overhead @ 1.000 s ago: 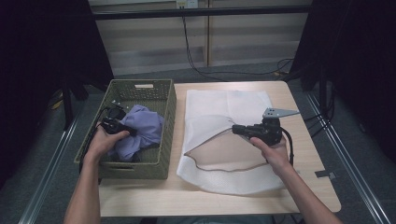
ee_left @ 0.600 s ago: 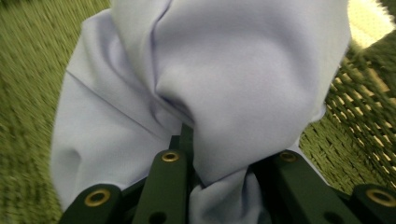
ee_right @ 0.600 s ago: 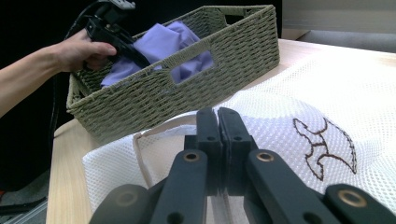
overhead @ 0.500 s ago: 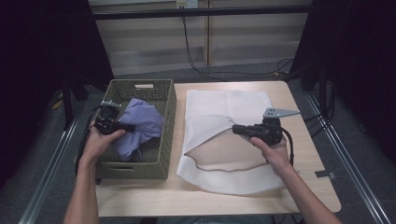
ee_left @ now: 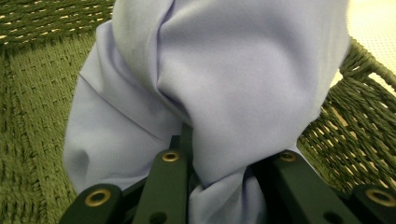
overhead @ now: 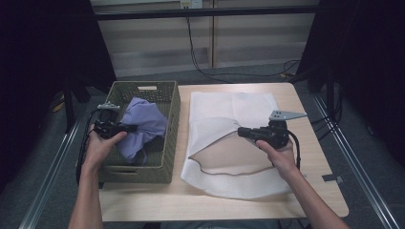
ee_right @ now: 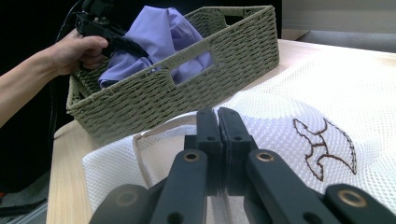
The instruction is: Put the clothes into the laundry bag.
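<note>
now lilac cloth (ee_left: pixel 224 88) pinched between left fingers (ee_left: pixel 170 186)

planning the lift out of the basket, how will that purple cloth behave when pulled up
The purple cloth is probably floppy: it drapes in soft folds over the left tool. Likely light, since one pinch bunches it. It may drag on the basket rim.

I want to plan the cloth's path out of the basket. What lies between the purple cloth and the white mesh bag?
In the high view, the green woven basket's right wall stands between the purple cloth and the white mesh bag, then a narrow strip of bare table.
</note>
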